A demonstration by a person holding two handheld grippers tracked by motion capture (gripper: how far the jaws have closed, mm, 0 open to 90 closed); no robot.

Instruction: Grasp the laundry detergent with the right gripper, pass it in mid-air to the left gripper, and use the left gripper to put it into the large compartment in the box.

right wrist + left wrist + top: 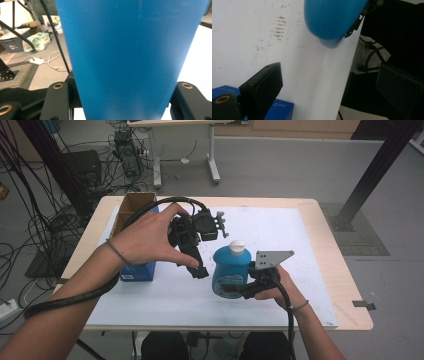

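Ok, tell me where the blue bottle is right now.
In the high view the blue bottle stands upright on the white mat, right of centre, clamped by the right gripper, with the left gripper just to its left.

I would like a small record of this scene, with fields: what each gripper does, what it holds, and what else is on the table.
right gripper: shut on the blue bottle, gripping its lower body
bottle: upright, white cap on top
left gripper: jaws open, nothing between them, held above the table, left of the bottle
blue box: on the white sheet, under the left hand
cardboard box: open, at the table's far left, behind the blue box
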